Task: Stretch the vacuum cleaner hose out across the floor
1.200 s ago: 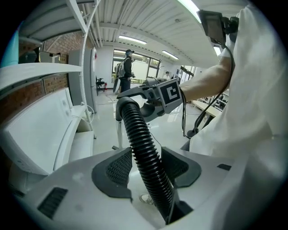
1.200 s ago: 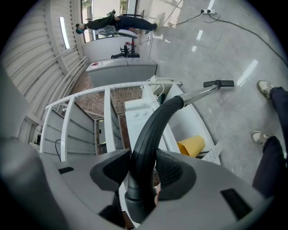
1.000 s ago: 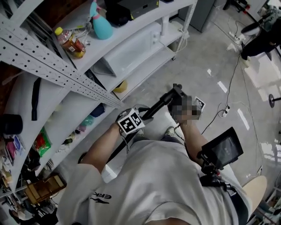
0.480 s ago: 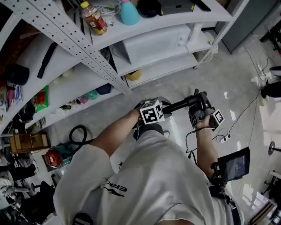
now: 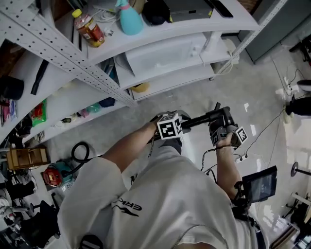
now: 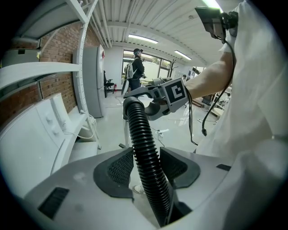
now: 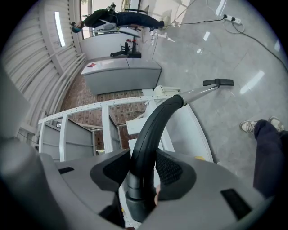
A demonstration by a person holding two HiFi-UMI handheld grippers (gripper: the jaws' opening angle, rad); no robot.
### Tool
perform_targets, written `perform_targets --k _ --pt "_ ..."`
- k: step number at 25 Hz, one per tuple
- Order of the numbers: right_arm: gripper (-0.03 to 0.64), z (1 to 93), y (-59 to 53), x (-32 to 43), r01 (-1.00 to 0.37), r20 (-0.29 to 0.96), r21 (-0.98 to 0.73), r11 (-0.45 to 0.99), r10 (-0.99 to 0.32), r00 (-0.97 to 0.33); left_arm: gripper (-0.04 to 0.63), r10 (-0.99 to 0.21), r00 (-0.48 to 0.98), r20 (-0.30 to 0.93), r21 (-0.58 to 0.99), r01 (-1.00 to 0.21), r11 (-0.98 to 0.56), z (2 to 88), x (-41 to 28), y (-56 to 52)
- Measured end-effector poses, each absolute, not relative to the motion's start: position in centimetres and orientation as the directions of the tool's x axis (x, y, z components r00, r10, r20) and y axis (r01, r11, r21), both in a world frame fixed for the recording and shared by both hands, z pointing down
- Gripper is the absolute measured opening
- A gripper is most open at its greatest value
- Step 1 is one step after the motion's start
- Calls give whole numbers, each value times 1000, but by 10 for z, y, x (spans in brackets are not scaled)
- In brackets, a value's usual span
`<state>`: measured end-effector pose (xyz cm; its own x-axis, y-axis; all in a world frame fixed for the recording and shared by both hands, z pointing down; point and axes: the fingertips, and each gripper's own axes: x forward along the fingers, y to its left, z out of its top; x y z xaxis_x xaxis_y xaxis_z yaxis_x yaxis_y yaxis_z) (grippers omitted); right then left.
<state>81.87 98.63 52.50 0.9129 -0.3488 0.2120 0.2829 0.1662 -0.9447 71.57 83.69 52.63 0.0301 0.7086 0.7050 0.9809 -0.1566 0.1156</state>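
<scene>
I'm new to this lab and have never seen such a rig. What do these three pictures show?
There is no robot: a person holds a two-jaw gripper in each hand. One picture comes from a camera on the person's head, looking down at the floor and shelves. The other two come from a camera on each gripper, looking along its jaws. The left gripper is shut on a vacuum cleaner's ribbed black hose. The right gripper is shut on the smooth curved tube, which leads to a metal wand and floor nozzle.
</scene>
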Motion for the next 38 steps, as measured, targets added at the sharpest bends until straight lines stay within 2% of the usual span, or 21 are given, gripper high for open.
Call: perform_targets --k 16,25,38 --pt "176 532 1061 911 289 222 -942 169 -330 918 184 697 -9 717 136 982 -128 532 812 909" --pt "176 542 1133 955 323 254 -938 122 -390 885 179 677 65 734 124 966 -227 544 850 984" --pt "175 550 1239 1002 316 237 -944 92 -477 847 176 647 136 750 119 935 -335 554 882 1098"
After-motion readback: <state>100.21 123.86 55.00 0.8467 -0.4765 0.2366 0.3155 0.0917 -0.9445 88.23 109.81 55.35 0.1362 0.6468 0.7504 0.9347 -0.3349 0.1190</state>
